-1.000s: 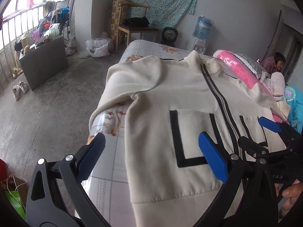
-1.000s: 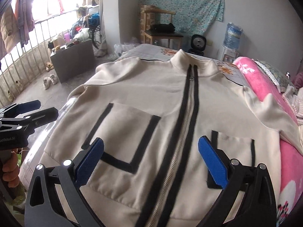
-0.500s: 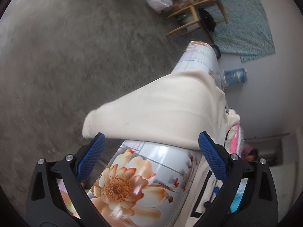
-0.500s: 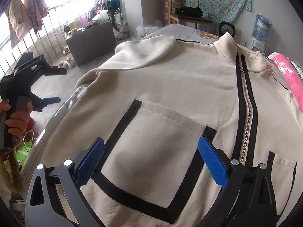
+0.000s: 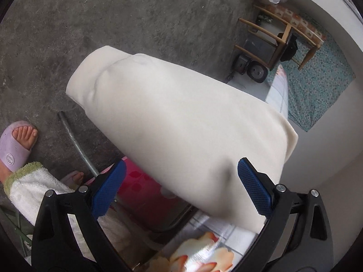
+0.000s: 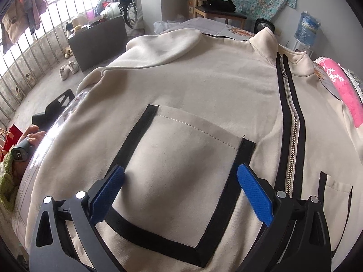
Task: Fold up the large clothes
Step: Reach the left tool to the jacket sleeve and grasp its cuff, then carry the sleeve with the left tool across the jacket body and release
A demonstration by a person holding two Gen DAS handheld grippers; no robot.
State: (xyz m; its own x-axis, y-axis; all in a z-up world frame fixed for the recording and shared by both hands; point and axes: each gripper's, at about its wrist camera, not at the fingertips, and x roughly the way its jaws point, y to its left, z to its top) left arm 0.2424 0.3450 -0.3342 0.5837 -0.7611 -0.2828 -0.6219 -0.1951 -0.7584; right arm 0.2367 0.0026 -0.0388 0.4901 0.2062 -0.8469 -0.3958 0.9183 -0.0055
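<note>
Fingers of both grippers, left (image 5: pixel 180 187) by the hanging sleeve (image 5: pixel 172 122) and right (image 6: pixel 180 189) over the pocket (image 6: pixel 181 158), gape wide, holding nothing; jacket (image 6: pixel 204 86) lies flat on the bed, folding barely begun.

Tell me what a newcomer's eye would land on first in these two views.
The cream jacket spread flat on the bed, with its black-edged zipper and black-trimmed pocket under the open right gripper. In the left view, its sleeve hangs off the bed's edge between the open left gripper fingers.
</note>
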